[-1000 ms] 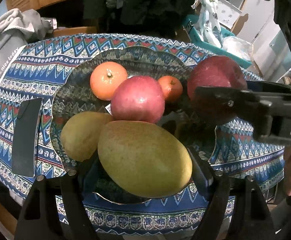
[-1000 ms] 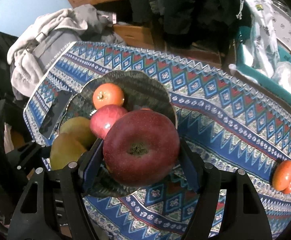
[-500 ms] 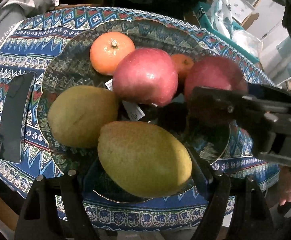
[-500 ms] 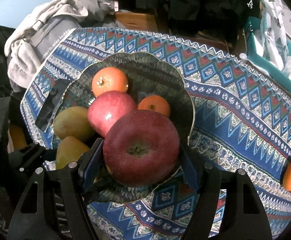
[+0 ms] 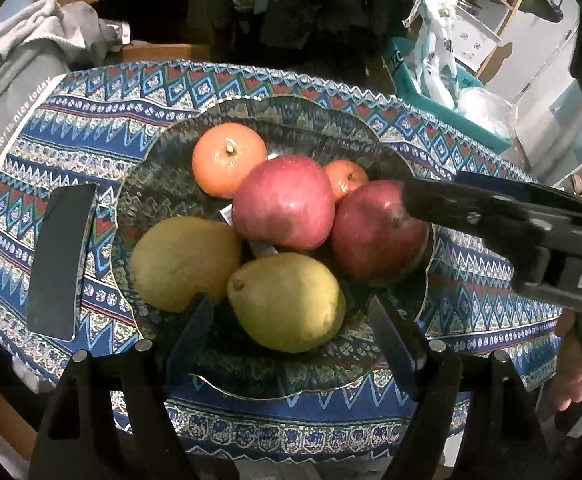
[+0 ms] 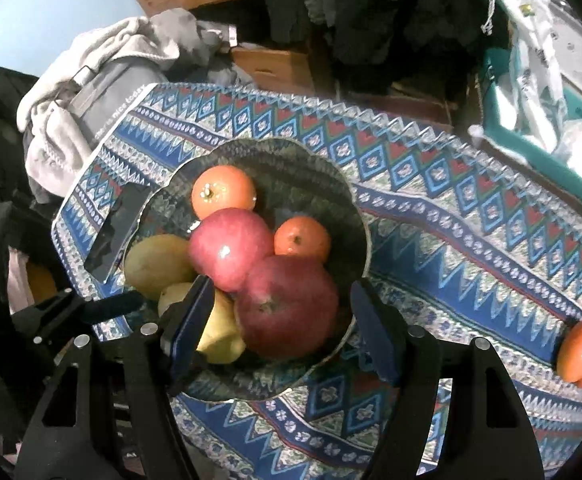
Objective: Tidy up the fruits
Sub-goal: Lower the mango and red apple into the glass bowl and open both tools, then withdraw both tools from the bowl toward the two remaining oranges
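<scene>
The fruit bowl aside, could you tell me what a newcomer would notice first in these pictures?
Most striking is the heap of fruit in the patterned bowl: two red apples, two oranges and two yellow-green mangoes. The dark red apple lies between the open right gripper, and the near mango between the open left gripper. An orange-red fruit sits apart on the tablecloth.
</scene>
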`<state>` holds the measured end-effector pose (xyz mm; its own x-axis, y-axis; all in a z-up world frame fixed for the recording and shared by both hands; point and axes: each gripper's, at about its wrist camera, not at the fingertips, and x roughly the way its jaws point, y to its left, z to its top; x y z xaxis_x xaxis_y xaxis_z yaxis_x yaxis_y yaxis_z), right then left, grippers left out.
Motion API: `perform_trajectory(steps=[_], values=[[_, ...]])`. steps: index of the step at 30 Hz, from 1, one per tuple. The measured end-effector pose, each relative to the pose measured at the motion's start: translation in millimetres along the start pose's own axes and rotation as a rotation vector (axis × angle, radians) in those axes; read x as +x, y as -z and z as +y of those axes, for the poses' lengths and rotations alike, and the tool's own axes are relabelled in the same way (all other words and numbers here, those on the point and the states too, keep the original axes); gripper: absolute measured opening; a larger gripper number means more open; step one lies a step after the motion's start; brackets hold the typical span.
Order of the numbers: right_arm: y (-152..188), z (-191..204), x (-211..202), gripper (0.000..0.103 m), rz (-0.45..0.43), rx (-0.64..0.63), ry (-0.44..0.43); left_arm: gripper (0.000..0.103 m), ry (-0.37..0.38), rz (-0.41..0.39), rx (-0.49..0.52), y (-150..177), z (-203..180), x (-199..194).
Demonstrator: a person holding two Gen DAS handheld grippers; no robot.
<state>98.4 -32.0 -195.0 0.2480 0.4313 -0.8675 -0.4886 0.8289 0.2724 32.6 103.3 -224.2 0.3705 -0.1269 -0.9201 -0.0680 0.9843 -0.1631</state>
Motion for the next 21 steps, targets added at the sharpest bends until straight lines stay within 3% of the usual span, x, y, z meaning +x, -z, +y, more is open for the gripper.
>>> perform_trajectory(steps=[21], values=[[10.6, -29.1, -82.2, 0.073, -0.159, -0.001, 0.181, 0.084, -0.041, -0.145, 0.129, -13.7, -53.4, -38.3]])
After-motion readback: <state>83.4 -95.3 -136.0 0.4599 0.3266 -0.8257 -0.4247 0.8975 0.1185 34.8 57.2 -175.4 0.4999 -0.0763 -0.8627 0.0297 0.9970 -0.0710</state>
